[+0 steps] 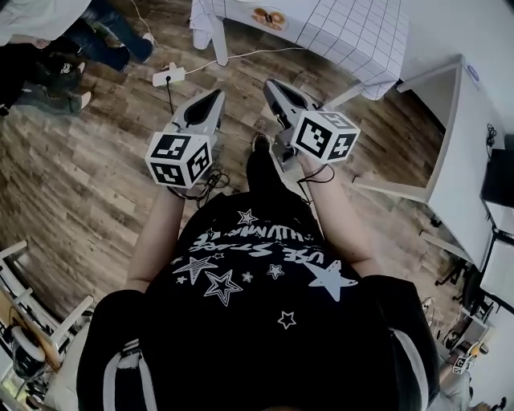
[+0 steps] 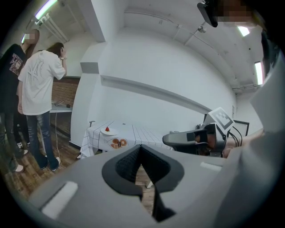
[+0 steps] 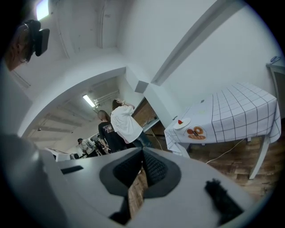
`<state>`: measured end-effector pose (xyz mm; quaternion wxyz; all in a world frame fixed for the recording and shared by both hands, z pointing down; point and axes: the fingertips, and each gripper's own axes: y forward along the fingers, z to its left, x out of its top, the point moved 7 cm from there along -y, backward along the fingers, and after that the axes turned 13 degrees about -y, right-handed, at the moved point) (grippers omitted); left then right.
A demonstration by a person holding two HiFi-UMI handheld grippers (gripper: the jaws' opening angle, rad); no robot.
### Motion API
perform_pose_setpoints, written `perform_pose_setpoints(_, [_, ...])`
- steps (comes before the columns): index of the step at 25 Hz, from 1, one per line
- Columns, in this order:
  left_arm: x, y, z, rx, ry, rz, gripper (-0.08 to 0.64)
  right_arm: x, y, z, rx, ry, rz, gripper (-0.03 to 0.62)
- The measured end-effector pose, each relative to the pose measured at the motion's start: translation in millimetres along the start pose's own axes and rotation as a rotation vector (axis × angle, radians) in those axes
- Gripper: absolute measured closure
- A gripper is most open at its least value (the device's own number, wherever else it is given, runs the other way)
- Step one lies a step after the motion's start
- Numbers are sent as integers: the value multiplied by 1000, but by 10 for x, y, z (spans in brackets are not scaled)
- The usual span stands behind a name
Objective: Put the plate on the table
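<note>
A table with a white checked cloth [image 1: 353, 36] stands ahead of me across the wood floor. On it lie a plate of doughnuts [image 1: 269, 17] and, in the gripper views, a small white plate with a red piece on it [image 3: 181, 123] beside the doughnut plate [image 3: 196, 132]. Both plates also show in the left gripper view: the small plate [image 2: 108, 131] and the doughnut plate [image 2: 119, 142]. My left gripper [image 1: 210, 100] and right gripper [image 1: 275, 87] hang at waist height, well short of the table. Each is shut with nothing between its jaws [image 2: 141, 148] [image 3: 142, 152].
People stand to the left [image 2: 40, 89] [image 3: 124, 122], their legs [image 1: 88, 40] at the floor's far left. A white power strip [image 1: 169, 77] and its cable lie on the floor before the table. A white counter [image 1: 458, 136] runs along the right.
</note>
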<state>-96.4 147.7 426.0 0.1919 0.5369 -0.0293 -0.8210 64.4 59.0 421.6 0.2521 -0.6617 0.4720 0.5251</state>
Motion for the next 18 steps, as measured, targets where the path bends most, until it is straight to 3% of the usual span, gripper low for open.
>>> perform_pose_setpoints(6, [-247,-369,-76,-2,-19,2,551,-203,-313,319,-11,-8,17,578])
perform_pose_setpoints(18, [-430,-620,-222,-9,-12,-13,551,-378,-654,525,-51,-28,52,578])
